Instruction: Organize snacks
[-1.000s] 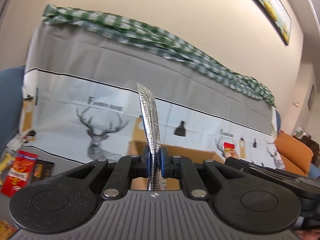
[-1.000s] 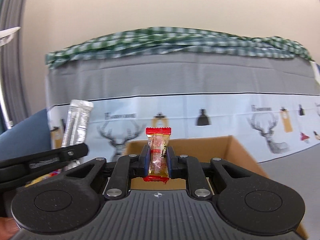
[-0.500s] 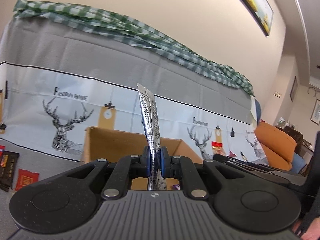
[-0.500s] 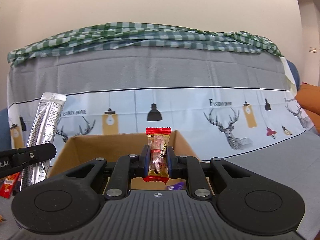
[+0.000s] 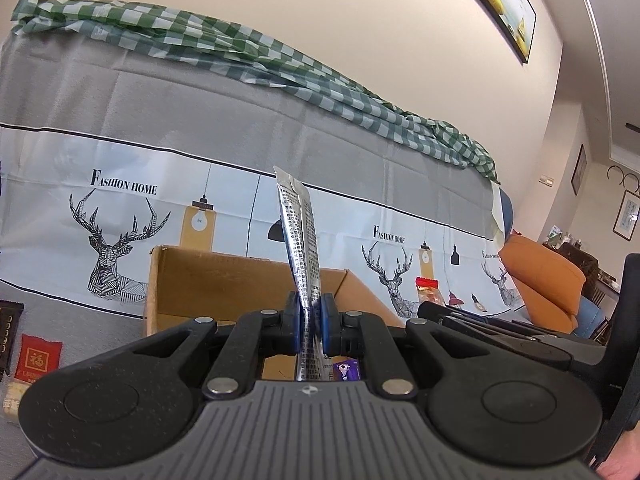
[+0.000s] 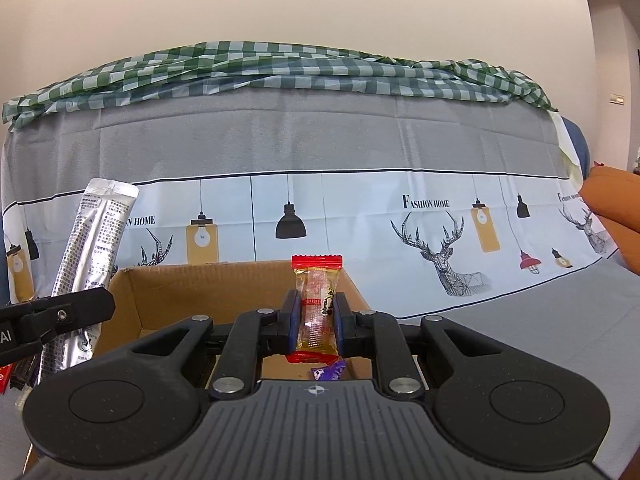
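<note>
Now holding a snack in each hand above the open cardboard box (image 5: 224,280). Left tool (image 5: 310,322) pressed together on a silver stick sachet (image 5: 301,248), gripped near the lower end and standing almost upright, printed text facing the camera. Right tool (image 6: 316,320) pinching a small candy (image 6: 317,300) in a clear wrapper with red ends, upright between the blue pads (image 6: 291,320). From the right wrist view, sachet seen again at far left, beside the box's left wall. Inside the box, visible under both tools, a purple wrapped sweet (image 6: 328,371) lying on the floor of it. Left of the box, on the grey covered surface, a red packet (image 5: 40,358) and a dark packet (image 5: 9,330) at the frame edge. Behind the box, a cloth printed with deer and lamps (image 6: 440,220), draped over a backrest, topped with a crumpled green checked cloth (image 6: 280,68). Orange cushion (image 5: 548,280) far right.
</note>
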Tool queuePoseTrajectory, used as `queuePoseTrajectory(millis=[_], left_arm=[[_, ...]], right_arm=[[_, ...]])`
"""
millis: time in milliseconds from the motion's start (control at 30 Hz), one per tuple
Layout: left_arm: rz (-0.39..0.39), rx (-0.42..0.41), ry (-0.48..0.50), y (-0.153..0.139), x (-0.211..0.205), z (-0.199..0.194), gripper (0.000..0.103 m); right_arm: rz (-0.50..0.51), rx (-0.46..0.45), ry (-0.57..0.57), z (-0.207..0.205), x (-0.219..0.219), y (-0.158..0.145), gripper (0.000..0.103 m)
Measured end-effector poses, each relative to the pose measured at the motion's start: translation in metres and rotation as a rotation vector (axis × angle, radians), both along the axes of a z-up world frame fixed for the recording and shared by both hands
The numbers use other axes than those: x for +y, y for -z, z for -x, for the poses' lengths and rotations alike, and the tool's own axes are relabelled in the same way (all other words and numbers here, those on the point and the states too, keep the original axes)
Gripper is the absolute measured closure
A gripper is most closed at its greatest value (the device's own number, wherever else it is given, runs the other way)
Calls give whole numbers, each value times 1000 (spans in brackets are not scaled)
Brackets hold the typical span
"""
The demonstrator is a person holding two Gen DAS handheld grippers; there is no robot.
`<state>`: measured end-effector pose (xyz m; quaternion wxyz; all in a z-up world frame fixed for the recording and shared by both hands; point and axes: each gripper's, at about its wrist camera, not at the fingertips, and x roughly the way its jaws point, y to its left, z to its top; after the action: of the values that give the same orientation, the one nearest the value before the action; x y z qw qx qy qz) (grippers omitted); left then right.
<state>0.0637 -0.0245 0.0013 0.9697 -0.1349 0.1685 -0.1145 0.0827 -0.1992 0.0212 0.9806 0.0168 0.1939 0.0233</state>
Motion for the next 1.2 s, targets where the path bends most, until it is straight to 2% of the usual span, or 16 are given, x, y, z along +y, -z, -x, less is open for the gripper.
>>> queuePoseTrajectory(millis=[1200], left_arm=[[-10, 8, 19, 3, -2, -3, 93]], right_arm=[[9, -1, -10, -1, 2, 2, 85]])
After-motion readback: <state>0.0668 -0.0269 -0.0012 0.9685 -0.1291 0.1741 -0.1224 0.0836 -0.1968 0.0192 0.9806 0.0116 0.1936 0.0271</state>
